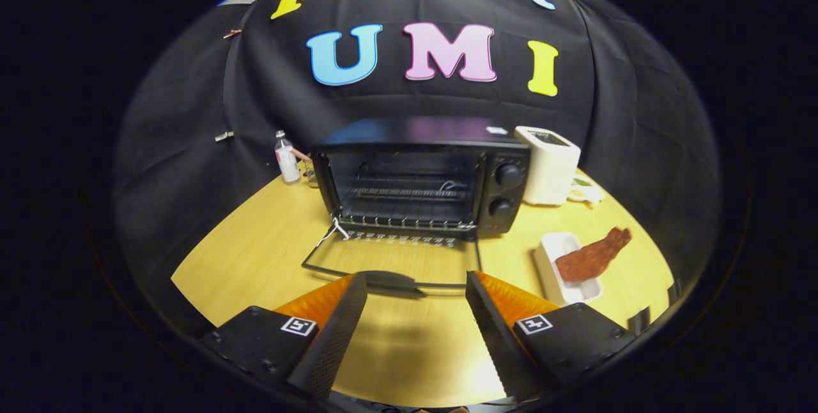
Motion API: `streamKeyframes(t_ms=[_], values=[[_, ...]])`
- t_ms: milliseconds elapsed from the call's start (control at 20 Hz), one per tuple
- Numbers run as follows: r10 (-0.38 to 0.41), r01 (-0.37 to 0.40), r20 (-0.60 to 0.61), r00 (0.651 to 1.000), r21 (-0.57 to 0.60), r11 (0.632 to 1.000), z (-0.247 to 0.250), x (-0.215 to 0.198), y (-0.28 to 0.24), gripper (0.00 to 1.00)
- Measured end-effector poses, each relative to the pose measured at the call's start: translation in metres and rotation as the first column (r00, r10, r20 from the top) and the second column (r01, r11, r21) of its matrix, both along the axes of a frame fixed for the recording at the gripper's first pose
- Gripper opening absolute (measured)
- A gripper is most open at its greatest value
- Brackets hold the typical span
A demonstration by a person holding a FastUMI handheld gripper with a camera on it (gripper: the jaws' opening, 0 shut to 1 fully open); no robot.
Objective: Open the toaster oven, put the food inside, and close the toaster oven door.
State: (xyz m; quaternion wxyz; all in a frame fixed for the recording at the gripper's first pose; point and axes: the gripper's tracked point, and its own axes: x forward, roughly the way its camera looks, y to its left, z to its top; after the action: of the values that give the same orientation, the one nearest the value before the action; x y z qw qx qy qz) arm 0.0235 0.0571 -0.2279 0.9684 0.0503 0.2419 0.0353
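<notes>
Beyond the wide-spread, empty fingers (415, 285), the boxy toaster oven's (422, 179) glass door (390, 259) lies apparently flat.

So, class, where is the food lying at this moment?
The food lies across a white dish on the table, right of the open toaster oven, ahead of the open gripper.

Gripper cam low over table (255, 240), facing open toaster oven (422, 183), near.
</notes>
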Motion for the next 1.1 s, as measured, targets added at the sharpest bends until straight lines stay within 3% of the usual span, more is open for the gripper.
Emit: streamKeyframes(t_ms=[150, 350, 650, 900, 1100], values=[[-0.019, 0.020, -0.017, 1.000, 0.008, 1.000, 0.025, -0.009, -0.050, 0.97], [-0.120, 0.121, -0.025, 0.992, 0.046, 0.992, 0.050, -0.005, -0.123, 0.98], [-0.227, 0.241, -0.140, 0.964, 0.088, 0.967, 0.009, 0.014, -0.214, 0.99], [-0.230, 0.275, -0.251, 0.940, 0.160, 0.948, -0.036, 0.030, -0.250, 0.99], [-0.165, 0.231, -0.314, 0.935, 0.188, 0.954, -0.076, 0.043, -0.259, 0.97]])
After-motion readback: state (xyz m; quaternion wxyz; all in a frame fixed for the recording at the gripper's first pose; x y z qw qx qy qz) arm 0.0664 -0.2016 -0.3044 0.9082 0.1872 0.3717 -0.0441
